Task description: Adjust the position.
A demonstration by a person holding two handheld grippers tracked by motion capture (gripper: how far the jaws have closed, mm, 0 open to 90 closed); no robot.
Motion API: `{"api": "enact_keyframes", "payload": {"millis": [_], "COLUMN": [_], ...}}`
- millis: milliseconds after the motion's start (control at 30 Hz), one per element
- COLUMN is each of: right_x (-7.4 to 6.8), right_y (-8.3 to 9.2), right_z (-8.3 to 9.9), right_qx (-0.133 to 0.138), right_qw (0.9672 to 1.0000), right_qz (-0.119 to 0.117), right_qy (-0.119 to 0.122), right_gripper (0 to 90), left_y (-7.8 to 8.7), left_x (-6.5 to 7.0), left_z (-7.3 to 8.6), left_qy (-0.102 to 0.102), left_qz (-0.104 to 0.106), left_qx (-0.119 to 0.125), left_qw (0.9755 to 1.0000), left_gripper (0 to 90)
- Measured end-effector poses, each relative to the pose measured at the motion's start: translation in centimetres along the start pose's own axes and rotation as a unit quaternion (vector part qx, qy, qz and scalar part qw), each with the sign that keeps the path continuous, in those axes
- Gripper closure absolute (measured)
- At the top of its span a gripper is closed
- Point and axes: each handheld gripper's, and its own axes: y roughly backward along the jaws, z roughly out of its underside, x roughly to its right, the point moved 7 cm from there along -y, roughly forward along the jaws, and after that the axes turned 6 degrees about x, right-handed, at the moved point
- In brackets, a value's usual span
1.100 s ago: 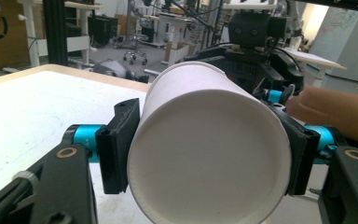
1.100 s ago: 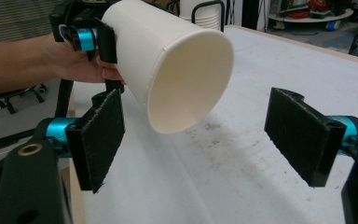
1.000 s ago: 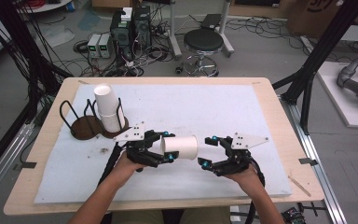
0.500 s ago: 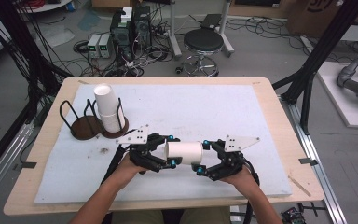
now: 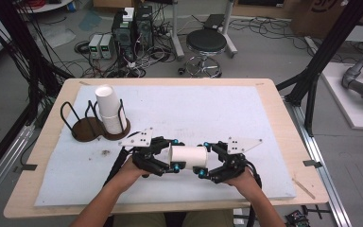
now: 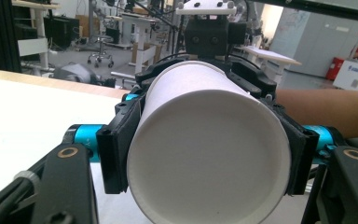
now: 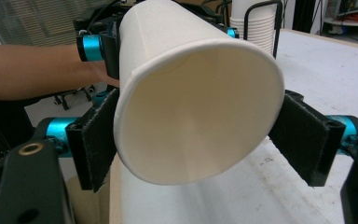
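Observation:
A white paper cup (image 5: 188, 157) lies on its side above the front middle of the mat, held between both grippers. My left gripper (image 5: 175, 155) is shut on the cup's base end. In the left gripper view its pads (image 6: 116, 149) press both sides of the cup (image 6: 209, 158), whose closed bottom faces the camera. My right gripper (image 5: 202, 159) is open around the cup's mouth end. In the right gripper view the open rim (image 7: 196, 112) sits between the pads (image 7: 303, 140), which stand close beside it without squeezing it.
A dark wire cup rack (image 5: 87, 127) stands at the mat's left and holds a tall stack of white cups (image 5: 108, 111), which also shows in the right gripper view (image 7: 254, 23). The white mat (image 5: 217, 109) covers the wooden table. A stool (image 5: 207, 42) and electronics stand on the floor beyond.
The right gripper has moved left to the cup's mouth and now has its jaws around the rim. The left gripper has drawn the cup slightly toward the front edge.

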Motion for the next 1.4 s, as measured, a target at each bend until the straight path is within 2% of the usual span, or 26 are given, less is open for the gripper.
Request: {"api": "enact_keyframes", "payload": {"millis": [167,300,567,633,667,700,733,800,933,1033,1067,1133,1167,1200,1267,1300,1333,1367,1400], "right_x": [-0.1,-0.1,0.0,0.0,0.0,0.1,0.1,0.2,0.5,0.6,0.6,0.8,0.8,1.0,1.0,1.0,1.0,1.0,1.0], "right_y": [0.2,0.4,0.6,0.6,0.6,0.7,0.7,0.8,1.0,1.1,1.1,1.1,1.1,1.0,1.0,0.9,0.9,0.8,0.8], "right_z": [-0.2,-0.2,-0.2,-0.2,-0.2,-0.1,-0.1,0.0,-0.1,-0.3,-0.3,-0.5,-0.5,-0.7,-0.7,-1.0,-1.0,-1.3,-1.3], "right_qx": [0.019,0.017,0.000,-0.011,-0.011,-0.020,-0.023,-0.029,-0.049,-0.062,-0.062,-0.088,-0.088,-0.111,-0.117,-0.132,-0.132,-0.148,-0.148], "right_qw": [0.9998,0.9998,0.9999,0.9999,0.9999,0.9997,0.9997,0.9995,0.9985,0.9976,0.9976,0.9953,0.9953,0.9926,0.9919,0.9898,0.9898,0.9872,0.9872], "right_qz": [-0.008,-0.010,-0.008,-0.005,-0.005,-0.003,-0.001,0.005,0.023,0.030,0.030,0.041,0.041,0.047,0.046,0.050,0.050,0.052,0.052], "right_qy": [0.006,0.007,0.012,0.012,0.012,0.012,0.010,0.009,0.012,0.009,0.009,0.009,0.009,0.014,0.014,0.022,0.022,0.028,0.028], "right_gripper": [25.4,28.8,31.9,32.0,32.0,32.1,32.1,32.1,32.1,32.1,32.1,32.1,32.1,32.1,32.1,32.1,32.1,32.1,32.1], "left_y": [0.1,0.2,0.1,0.1,0.1,0.1,0.3,0.5,1.0,1.3,1.3,1.3,1.3,1.3,1.2,1.2,1.2,1.1,1.1], "left_x": [0.1,0.0,-0.1,-0.2,-0.2,-0.3,-0.6,-0.8,-1.0,-0.9,-0.9,-0.8,-0.7,-0.8,-0.8,-0.9,-0.9,-0.9,-0.9], "left_z": [-0.2,-0.1,0.3,0.7,0.7,0.8,1.1,1.3,1.1,0.6,0.6,0.4,0.4,0.3,0.3,0.3,0.3,0.3,0.4], "left_qy": [0.006,0.009,0.007,0.000,0.000,0.001,0.002,0.000,-0.011,-0.038,-0.038,-0.050,-0.053,-0.061,-0.067,-0.070,-0.072,-0.071,-0.075], "left_qz": [0.006,0.005,-0.010,-0.026,-0.026,-0.035,-0.053,-0.071,-0.086,-0.101,-0.101,-0.101,-0.099,-0.099,-0.100,-0.101,-0.100,-0.101,-0.100], "left_qx": [0.010,0.012,-0.010,-0.030,-0.030,-0.038,-0.052,-0.061,-0.070,-0.091,-0.091,-0.104,-0.108,-0.118,-0.128,-0.133,-0.139,-0.140,-0.147], "left_qw": [0.9999,0.9999,0.9999,0.9992,0.9992,0.9987,0.9972,0.9956,0.9938,0.9901,0.9901,0.9882,0.9878,0.9862,0.9845,0.9836,0.9826,0.9825,0.9813], "left_gripper": [34.7,35.2,33.7,30.9,28.2,24.5,21.4,17.9,15.8,15.6,15.6,15.6,15.6,15.6,15.6,15.7,15.7,15.6,15.6]}}
